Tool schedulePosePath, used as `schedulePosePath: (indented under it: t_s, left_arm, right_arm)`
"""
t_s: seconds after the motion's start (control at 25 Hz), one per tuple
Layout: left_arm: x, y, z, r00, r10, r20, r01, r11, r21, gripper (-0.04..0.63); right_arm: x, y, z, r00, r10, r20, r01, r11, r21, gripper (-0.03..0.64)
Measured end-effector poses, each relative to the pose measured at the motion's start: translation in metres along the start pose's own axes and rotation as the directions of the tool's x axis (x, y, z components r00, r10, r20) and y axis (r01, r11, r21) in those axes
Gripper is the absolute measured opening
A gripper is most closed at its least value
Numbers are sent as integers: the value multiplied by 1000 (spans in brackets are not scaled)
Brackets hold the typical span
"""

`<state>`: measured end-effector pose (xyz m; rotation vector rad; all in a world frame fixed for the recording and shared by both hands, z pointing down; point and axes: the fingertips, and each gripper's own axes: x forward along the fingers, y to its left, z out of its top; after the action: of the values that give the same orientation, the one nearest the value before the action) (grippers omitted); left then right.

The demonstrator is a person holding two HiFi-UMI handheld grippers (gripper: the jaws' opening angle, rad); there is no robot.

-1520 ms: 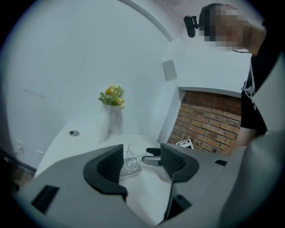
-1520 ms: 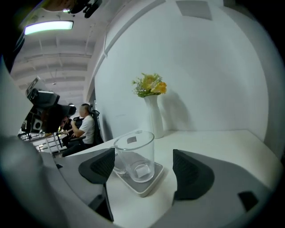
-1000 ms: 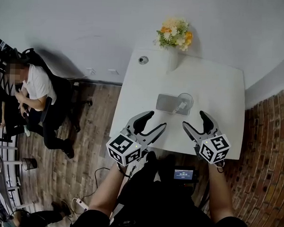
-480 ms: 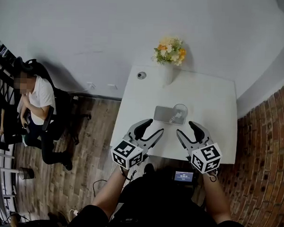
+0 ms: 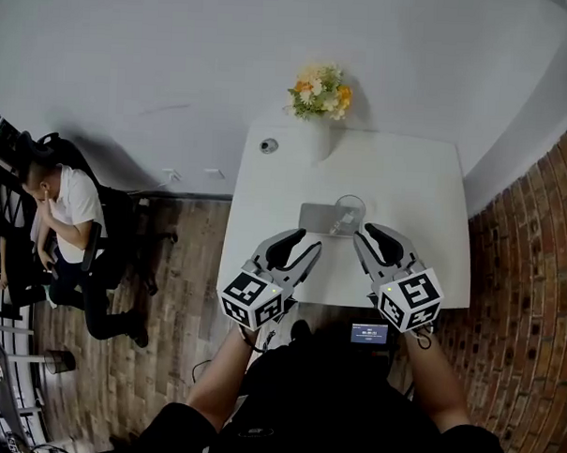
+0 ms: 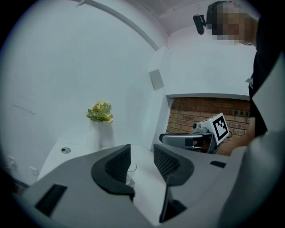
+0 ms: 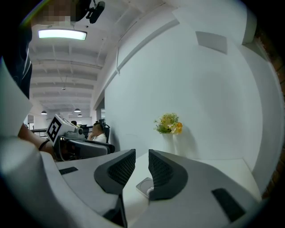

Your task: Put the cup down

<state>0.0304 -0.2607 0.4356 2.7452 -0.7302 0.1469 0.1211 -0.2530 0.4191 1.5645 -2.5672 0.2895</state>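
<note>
A clear glass cup (image 5: 350, 212) stands upright on a grey mat (image 5: 317, 218) in the middle of the white table (image 5: 426, 190). Both grippers hover over the table's near edge, apart from the cup. My left gripper (image 5: 309, 241) is open; its jaws have just been closing with nothing between them. The right gripper (image 5: 370, 232) is also open, its jaws just closed to a narrow gap that holds nothing. In the left gripper view the cup (image 6: 131, 171) peeks from behind the left jaw. The right gripper view shows the mat (image 7: 144, 186) below the jaws.
A vase of yellow and orange flowers (image 5: 318, 89) stands at the table's far edge by the white wall, with a round cable port (image 5: 268, 145) to its left. A person (image 5: 68, 211) sits in a chair on the wooden floor at left. A brick wall (image 5: 534, 279) runs along the right.
The right gripper's jaws have narrowed from wide apart to a small gap, and it has risen. The left jaws have narrowed somewhat. The cup has stayed on the mat.
</note>
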Motion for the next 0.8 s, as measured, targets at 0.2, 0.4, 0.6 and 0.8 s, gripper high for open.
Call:
schedulePosePath:
  t_s: [0.2,0.4,0.6,0.8]
  left_arm:
    - [1,-3,4,1000,-12,11,12,1000,7,120]
    - [-1,-4,4,1000,-9,18,9,1000,16,42]
    - [0,-9,5,999,-29,19,29,999,17,8]
    - [0,-13,8,999,-44,23,43,999,26,8]
  right_arm:
    - [1,2,0,1000,5,0,-5,1000,1,21]
    - [2,9,-3,999,37,-1,-37,999,12,12]
    - [1,11,-5,999,49,6,-50,998,36,12]
    - [0,8,-6,999,35,14,-36,998,49,12]
